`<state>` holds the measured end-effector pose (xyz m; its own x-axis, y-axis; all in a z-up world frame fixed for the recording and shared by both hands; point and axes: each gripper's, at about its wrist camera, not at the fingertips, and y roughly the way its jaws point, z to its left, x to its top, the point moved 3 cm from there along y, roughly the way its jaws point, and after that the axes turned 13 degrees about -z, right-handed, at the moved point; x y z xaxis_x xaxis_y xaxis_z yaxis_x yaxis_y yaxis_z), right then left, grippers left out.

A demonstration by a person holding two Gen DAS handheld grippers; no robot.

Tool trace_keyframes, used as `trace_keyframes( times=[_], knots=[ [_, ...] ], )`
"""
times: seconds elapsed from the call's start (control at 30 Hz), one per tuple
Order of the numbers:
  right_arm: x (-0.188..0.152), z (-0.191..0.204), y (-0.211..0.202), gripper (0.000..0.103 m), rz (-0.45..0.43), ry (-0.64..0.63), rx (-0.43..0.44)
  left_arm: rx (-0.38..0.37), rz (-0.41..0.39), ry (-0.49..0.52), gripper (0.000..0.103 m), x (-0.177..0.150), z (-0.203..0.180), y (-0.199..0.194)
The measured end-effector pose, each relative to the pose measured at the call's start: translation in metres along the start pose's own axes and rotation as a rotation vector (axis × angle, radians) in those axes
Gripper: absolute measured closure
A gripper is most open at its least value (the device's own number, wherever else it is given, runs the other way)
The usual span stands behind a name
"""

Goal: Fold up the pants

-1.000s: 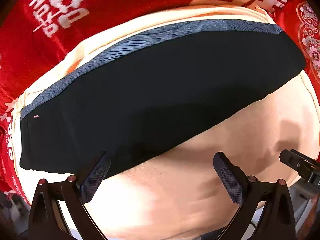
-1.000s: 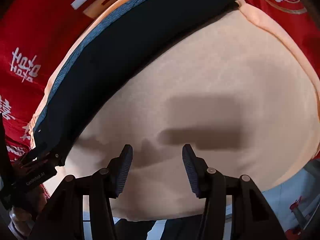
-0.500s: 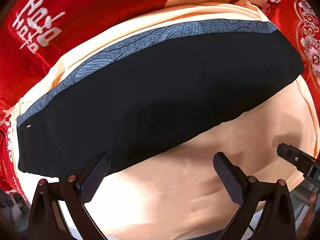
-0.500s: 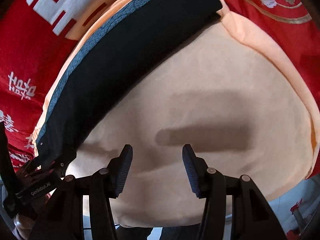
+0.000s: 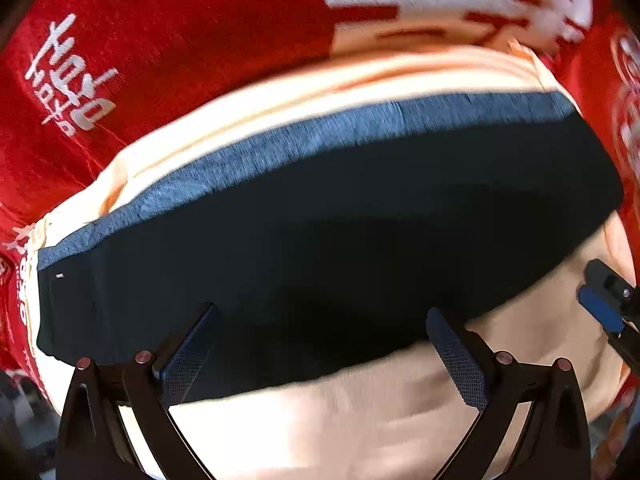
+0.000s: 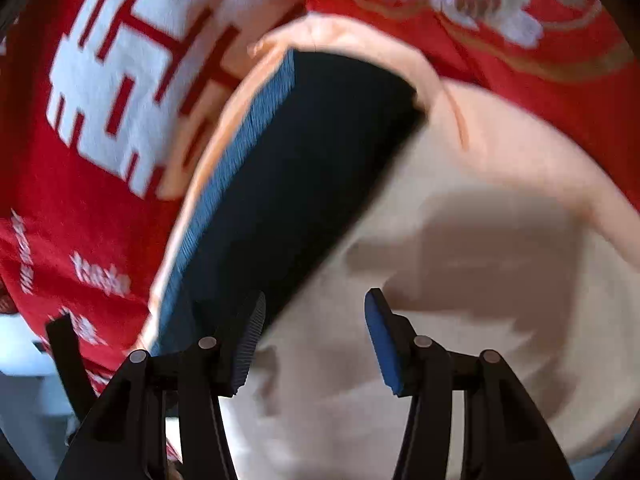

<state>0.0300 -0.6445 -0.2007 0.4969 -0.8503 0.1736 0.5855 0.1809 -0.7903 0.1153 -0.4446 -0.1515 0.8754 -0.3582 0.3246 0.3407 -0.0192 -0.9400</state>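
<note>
1. Dark pants [image 5: 328, 240] with blue-grey waistband [image 5: 320, 136] lying folded flat on peach cloth [image 5: 360, 420], spread over red patterned cover [image 5: 180, 40].
2. Left gripper [image 5: 320, 352] pointing down above near edge of pants; jaws spread wide, nothing between the pads.
3. Right gripper [image 6: 314, 336] angled over peach cloth just beside end of pants [image 6: 304, 168]; jaws parted, holding nothing.
4. Right gripper's tip visible at right edge of left wrist view.
5. Both views motion-blurred.
</note>
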Motion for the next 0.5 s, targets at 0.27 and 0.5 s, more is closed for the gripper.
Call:
trace_keyframes(
  times=[0.27, 0.5],
  knots=[
    [0.010, -0.013, 0.019, 0.047, -0.057, 0.089, 0.143, -0.012, 0.011, -0.122, 0.000, 0.003, -0.001, 0.036],
    [0.026, -0.002, 0.036, 0.045, -0.113, 0.115, 0.216, -0.033, -0.027, -0.106, 0.000, 0.001, -0.002, 0.038]
  ],
)
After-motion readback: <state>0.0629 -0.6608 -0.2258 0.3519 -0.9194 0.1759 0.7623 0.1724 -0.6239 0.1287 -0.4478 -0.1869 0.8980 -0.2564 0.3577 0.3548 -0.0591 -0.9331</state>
